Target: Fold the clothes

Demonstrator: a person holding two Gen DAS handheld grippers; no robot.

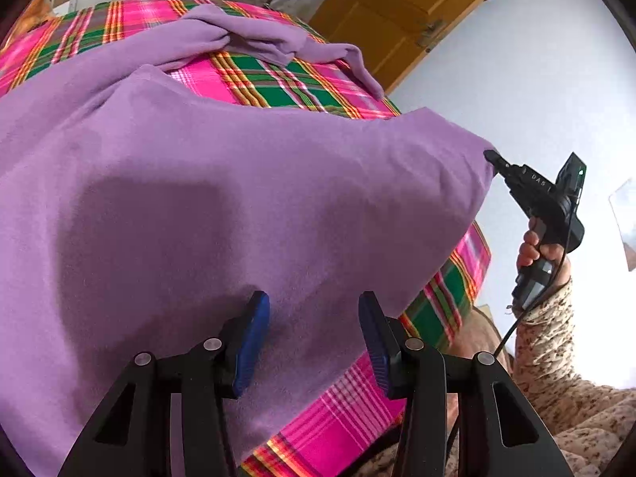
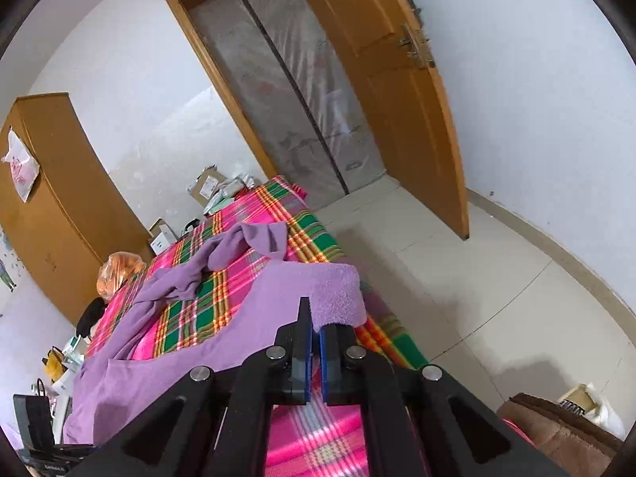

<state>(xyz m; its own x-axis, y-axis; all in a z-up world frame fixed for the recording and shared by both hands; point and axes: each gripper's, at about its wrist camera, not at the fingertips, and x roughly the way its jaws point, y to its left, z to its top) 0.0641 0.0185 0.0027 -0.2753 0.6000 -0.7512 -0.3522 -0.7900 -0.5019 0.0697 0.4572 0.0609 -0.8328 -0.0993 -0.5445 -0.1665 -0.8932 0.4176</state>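
Pinching the purple garment [image 2: 238, 318] corner, right gripper [image 2: 316, 334] overhangs bare floor [image 2: 457, 278].

Purple garment [image 1: 222, 198] is running off the left wrist view's left edge, covering most of the plaid blanket [image 1: 278, 79]. Boxes [image 2: 206, 187] past the bed are showing too small to identify.

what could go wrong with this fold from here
1. The right gripper pinches only the very corner of the purple garment, so that thin bite could slip out as it lifts.
2. The left gripper is open over the cloth, gripping nothing, so one side may sag and the fold go crooked.
3. The sleeves lie twisted on the plaid bedcover and could get folded in bunched.
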